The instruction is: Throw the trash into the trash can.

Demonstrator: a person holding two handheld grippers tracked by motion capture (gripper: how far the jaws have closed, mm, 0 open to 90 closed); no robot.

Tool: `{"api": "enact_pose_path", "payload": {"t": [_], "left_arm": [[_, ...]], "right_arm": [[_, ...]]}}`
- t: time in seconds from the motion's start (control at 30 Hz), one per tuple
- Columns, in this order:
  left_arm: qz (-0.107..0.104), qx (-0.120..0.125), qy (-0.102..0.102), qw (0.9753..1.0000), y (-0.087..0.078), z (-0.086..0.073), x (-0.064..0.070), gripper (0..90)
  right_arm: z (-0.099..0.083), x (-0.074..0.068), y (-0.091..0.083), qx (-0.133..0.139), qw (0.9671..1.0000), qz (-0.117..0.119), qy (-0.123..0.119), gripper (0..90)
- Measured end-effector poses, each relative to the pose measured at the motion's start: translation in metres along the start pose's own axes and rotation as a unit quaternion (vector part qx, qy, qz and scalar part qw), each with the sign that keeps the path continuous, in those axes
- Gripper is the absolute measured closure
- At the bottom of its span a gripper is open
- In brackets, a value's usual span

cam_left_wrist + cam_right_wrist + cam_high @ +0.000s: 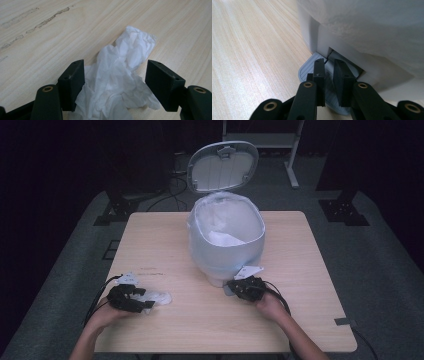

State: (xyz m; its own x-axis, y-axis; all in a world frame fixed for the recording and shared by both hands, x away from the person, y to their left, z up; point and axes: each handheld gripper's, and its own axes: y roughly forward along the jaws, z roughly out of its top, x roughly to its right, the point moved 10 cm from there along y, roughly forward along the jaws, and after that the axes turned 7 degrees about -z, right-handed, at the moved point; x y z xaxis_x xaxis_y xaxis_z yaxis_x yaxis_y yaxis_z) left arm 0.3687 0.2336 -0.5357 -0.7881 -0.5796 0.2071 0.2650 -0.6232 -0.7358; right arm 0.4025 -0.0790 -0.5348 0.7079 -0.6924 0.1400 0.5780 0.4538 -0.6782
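Your left gripper [115,75] stands wide open astride the crumpled tissue [120,80] on the table [165,245], gripping nothing; close too high and it tears. Your right gripper [328,75], nearly shut and empty, presses the pedal [308,68] of the pedal bin [225,245]; slip off and the lid [222,166] drops.

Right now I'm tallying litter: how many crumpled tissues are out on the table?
1: a crumpled tissue on the table's near-left part, between the open left tongs. More may lie hidden inside the pedal bin.

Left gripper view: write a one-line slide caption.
Open left claw straddles a crumpled white tissue on the wooden table.
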Motion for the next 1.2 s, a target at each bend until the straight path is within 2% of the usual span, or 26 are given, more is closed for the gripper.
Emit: {"api": "enact_pose_path", "payload": {"t": [0.23,0.43,0.57,0.87,1.03,1.2], "left_arm": [[0.009,0.000,0.012,0.9999,0.001,-0.002,0.001,44.7],[0.029,0.002,0.026,0.9993,0.002,-0.002,-0.001,56.6],[0.029,0.001,0.037,0.9989,0.003,-0.002,0.001,64.4],[0.012,-0.002,0.038,0.9992,0.005,-0.001,0.006,82.9],[0.002,0.003,0.033,0.9994,0.005,0.000,0.008,84.4],[-0.013,0.020,0.027,0.9993,0.001,0.005,0.012,84.7]], "right_arm": [[0.000,0.000,0.000,0.000,1.0000,0.000,-0.001,79.4],[0.000,0.000,0.000,0.001,1.0000,-0.002,-0.001,79.4],[0.000,0.000,0.000,0.001,1.0000,-0.001,-0.001,79.4],[0.000,0.000,0.000,0.002,1.0000,-0.001,0.000,79.4],[0.000,0.000,0.000,0.002,1.0000,-0.001,0.000,79.4],[0.000,0.000,0.000,0.002,1.0000,-0.001,0.000,79.4]]}}
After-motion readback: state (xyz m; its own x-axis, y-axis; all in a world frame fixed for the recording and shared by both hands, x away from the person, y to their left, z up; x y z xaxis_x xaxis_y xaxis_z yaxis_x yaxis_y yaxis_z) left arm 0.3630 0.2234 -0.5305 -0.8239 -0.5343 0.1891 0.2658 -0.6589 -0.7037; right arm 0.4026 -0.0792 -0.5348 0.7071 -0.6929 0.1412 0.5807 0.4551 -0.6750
